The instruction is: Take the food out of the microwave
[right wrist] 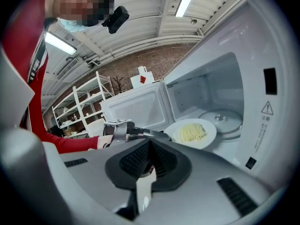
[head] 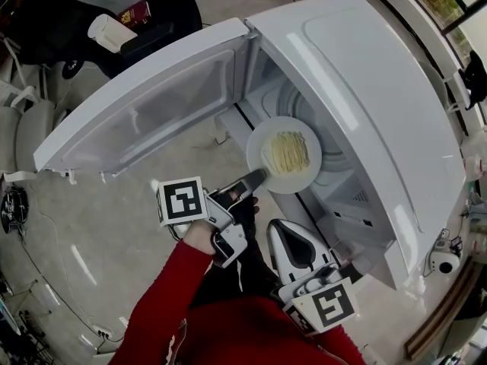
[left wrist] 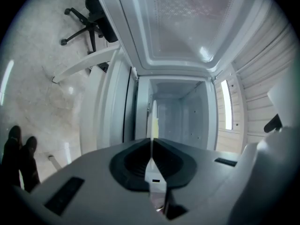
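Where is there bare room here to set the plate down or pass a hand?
The microwave top is bare. Inside, the round tray behind the plate is free. The mouth is crowded: the left claw pinches the plate's rim there, beside the open door.

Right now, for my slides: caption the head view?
Left gripper holds the noodle plate at the mouth of the open microwave; right gripper shut nearby.

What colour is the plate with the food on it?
The plate is plain white, carrying pale yellow food. It shows best in the head view.
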`<state>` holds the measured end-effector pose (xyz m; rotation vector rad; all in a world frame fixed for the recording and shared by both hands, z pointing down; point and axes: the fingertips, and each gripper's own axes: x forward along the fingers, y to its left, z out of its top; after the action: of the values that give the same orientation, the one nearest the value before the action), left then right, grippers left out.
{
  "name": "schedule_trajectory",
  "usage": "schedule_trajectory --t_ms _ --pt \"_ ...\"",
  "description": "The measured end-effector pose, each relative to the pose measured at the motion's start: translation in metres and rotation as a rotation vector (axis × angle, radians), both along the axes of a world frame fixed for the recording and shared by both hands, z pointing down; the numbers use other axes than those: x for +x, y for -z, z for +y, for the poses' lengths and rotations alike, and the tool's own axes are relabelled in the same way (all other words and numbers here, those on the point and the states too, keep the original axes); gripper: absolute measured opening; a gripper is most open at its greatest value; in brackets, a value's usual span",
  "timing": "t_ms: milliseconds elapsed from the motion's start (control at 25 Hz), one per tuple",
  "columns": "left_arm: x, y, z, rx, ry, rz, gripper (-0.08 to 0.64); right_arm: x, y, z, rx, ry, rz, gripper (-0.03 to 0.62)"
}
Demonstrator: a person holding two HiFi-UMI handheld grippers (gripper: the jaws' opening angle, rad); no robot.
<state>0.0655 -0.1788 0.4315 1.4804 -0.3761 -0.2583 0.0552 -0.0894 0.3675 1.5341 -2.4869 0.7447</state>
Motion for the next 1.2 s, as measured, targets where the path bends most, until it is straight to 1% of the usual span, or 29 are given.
schedule_trajectory --t_ms 320,480,800,1000,1200 --pt "-0.024 0.008 0.008 0.015 0.079 0.017 0.023 -0.008 -0.001 0.007 0.005 0.076 -0.011 0.009" --pt "-0.049 0.012 0.016 0.014 0.141 0.017 0.023 -0.02 0.0 0.011 0.015 0.132 -0.017 0.009" --pt "-0.106 0.013 0.053 0.001 0.264 0.004 0.023 -0.05 0.005 0.03 0.042 0.233 -0.021 0.009" --pt "-0.127 0.014 0.065 0.004 0.331 0.0 0.024 -0.059 0.004 0.032 0.047 0.287 -0.025 0.009" --pt "-0.155 0.021 0.079 0.015 0.406 0.002 0.023 -0.076 0.006 0.037 0.06 0.345 -0.026 0.009"
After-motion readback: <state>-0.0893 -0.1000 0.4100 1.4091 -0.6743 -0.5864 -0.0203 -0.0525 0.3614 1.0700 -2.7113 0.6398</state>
